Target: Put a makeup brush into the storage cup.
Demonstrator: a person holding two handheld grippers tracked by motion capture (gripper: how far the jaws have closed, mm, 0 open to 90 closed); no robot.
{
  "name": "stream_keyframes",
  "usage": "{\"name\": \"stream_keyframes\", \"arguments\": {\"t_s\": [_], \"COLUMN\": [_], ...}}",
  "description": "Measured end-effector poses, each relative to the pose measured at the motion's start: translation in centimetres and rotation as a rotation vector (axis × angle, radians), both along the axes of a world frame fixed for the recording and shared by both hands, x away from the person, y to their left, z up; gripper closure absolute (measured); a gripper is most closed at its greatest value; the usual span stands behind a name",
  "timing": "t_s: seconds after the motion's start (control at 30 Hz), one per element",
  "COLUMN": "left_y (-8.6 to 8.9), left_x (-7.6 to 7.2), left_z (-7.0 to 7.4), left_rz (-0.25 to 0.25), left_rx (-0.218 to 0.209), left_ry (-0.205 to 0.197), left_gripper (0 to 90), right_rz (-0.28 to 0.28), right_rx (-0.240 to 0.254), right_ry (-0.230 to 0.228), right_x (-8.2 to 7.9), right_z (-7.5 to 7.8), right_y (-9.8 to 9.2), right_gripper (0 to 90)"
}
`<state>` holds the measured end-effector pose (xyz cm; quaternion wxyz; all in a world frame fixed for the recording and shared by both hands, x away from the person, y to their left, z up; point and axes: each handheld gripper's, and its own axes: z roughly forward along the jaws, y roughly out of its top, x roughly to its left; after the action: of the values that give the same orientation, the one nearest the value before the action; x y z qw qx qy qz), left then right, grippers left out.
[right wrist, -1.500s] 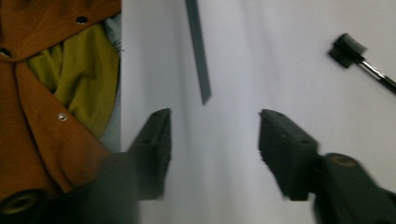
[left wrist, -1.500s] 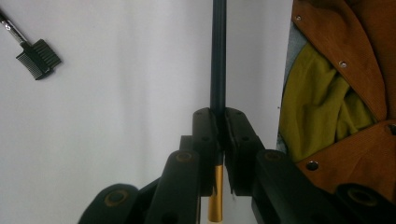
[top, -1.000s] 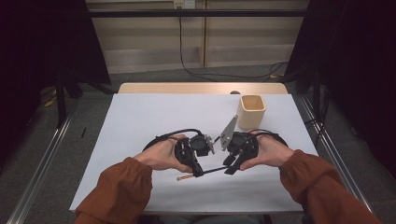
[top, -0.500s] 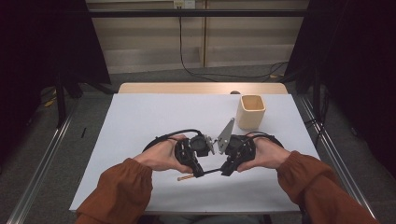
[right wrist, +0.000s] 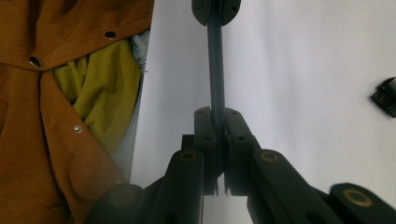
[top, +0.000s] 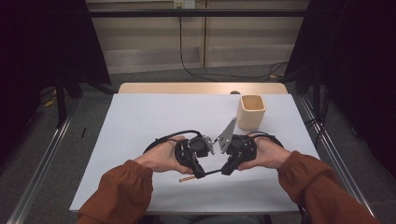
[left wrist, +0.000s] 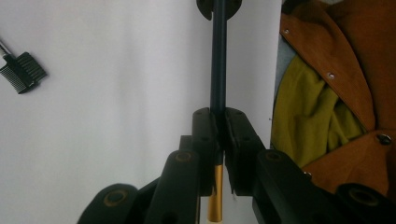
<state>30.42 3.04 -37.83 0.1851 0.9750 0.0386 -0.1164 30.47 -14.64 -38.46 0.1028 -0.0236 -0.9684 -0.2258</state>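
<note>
Left tongs point(top: 200, 173): closed tight on the brush point(left wrist: 218, 70), near its gold end.
Right tongs point(top: 225, 171): just closed on the brush's dark handle.
Brush: held level between both tongs, well in front of the cup point(top: 251, 112).
Table point(top: 140, 116): white.

A beige cup point(top: 251, 111) stands on the white table point(top: 140, 121) beyond the tongs, toward the far right. 1 small black comb head point(left wrist: 23, 72) lies on the table, well apart from the tongs.
</note>
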Motion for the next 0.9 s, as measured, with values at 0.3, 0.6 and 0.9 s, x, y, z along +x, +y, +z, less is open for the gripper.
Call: {"name": "stream_keyframes", "arguments": {"t_s": [0.3,0.6,0.9], "left_y": [1.0,2.1,3.2], "left_x": [0.2,0.7,0.6], "left_z": [-0.5,-0.4,-0.9], "left_rz": [0.065,0.153,0.221], "left_rx": [-0.063,-0.099,-0.189], "left_ry": [0.006,-0.061,-0.085], "left_gripper": [65.8,20.5,5.3], "right_rz": [-0.026,-0.055,-0.076], "right_rx": [-0.006,0.024,0.033], "right_ry": [0.027,0.019,0.028], "right_x": [0.3,0.5,0.5], "right_z": [0.0,0.3,0.4], "right_y": [-0.4,-1.1,-1.7], "right_gripper": [86.1,86.1,86.0]}}
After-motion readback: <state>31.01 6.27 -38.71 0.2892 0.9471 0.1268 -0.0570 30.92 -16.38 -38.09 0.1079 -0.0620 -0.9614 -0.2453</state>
